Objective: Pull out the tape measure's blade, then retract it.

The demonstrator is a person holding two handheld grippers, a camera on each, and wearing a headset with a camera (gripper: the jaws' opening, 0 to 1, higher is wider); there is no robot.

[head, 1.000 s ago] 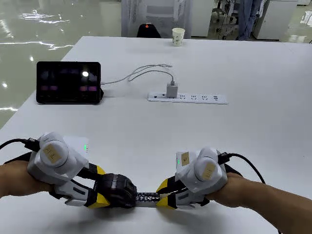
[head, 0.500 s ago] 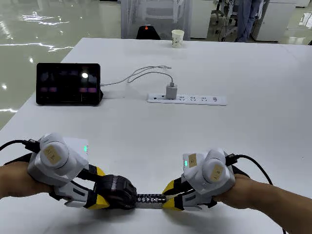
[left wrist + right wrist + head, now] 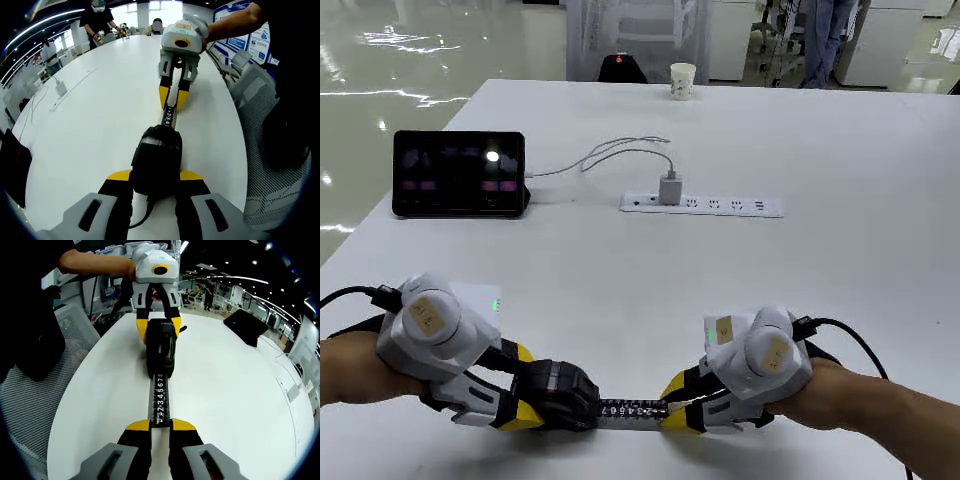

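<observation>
A black tape measure (image 3: 558,393) rests on the white table (image 3: 620,270) near its front edge. My left gripper (image 3: 528,398) is shut on its case (image 3: 156,160), yellow fingertips pressed to both sides. A short length of black blade (image 3: 632,410) with white numerals runs from the case to the right. My right gripper (image 3: 672,408) is shut on the blade's end (image 3: 160,421). In the right gripper view the blade (image 3: 159,397) shows numerals up to about 7, leading to the case (image 3: 161,347). The two grippers face each other, a short gap apart.
A black tablet (image 3: 459,172) stands at the left. A white power strip (image 3: 705,204) with a charger and cables lies mid-table. A paper cup (image 3: 682,80) stands at the far edge. A mesh chair (image 3: 270,145) sits beside the table edge.
My right gripper has moved to the right with the blade's end, and more blade shows between it and the case. The left gripper and case have stayed put.
</observation>
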